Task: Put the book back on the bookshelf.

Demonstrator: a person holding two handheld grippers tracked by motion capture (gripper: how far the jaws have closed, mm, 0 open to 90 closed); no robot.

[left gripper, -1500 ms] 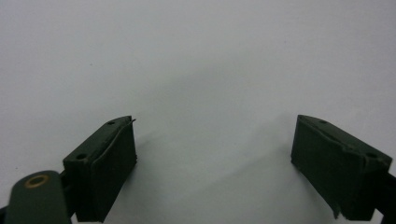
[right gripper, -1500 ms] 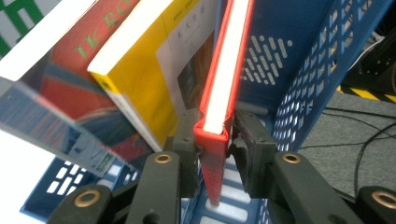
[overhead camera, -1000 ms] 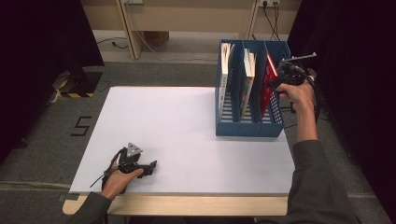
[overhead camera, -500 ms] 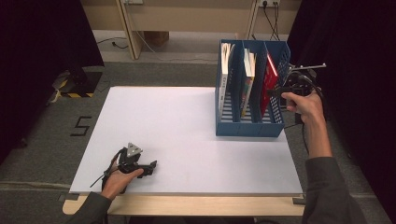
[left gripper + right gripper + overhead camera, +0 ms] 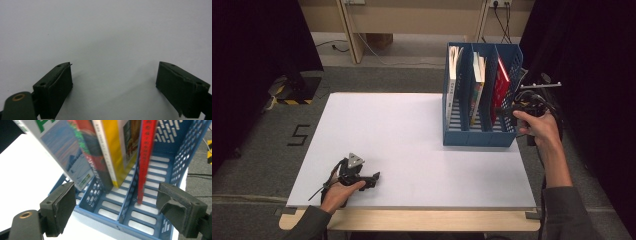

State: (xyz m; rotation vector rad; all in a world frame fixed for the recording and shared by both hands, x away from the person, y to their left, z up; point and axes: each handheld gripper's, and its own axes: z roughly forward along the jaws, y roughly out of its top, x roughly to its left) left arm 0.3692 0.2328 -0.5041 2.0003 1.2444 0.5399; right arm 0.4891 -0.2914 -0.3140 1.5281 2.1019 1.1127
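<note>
A blue three-slot file rack stands on the right part of the white table. A white book fills its left slot, a colourful book the middle slot, and a red book the right slot. My right gripper hovers at the rack's near right corner, open and holding nothing. In the right gripper view its jaws frame the rack's open front, with the red book and a yellow book upright inside. My left gripper rests on the table near the front left, open over bare white surface.
The table's right edge runs close beside the rack, and my right hand hangs just past it. Grey floor with cables lies behind the table. Dark curtains stand at both sides.
My right gripper has drawn back from the rack's far right top toward the near right corner and dropped lower. The left gripper has stayed put.
</note>
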